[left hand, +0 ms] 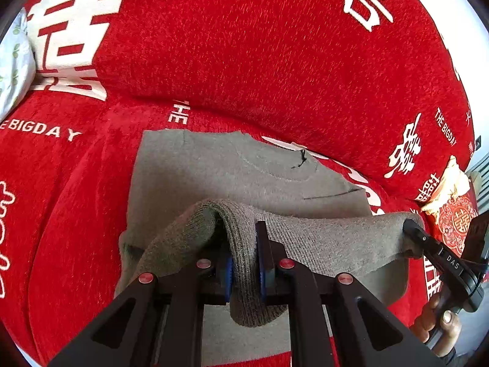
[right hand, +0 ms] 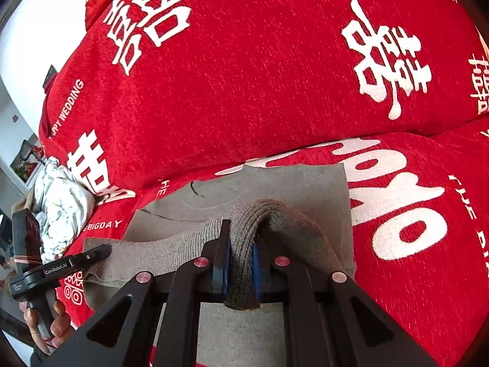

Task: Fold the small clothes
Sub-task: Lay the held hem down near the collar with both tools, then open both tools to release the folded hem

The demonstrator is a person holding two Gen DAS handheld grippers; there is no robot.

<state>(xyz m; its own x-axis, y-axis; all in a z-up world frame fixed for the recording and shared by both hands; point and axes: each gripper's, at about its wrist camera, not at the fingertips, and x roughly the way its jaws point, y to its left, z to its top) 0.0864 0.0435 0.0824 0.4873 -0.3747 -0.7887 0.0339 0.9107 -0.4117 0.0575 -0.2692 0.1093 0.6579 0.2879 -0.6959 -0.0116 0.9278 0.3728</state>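
there, both grippers on sweater [left hand: 214,165]

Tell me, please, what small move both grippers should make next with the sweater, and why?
Probably carry the lifted hem forward toward the collar and lay it down. The left gripper and right gripper each pinch the raised hem of the sweater, while its upper half lies flat on the sofa.

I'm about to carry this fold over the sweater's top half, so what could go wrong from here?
1. Each tool, left and right, pinches a thick bunch of the gray sweater's hem, so the folded edge may land wrinkled.
2. The hem sags between the tools, so it might drop unevenly.
3. The plush red sofa cover could drag the lower layer askew.
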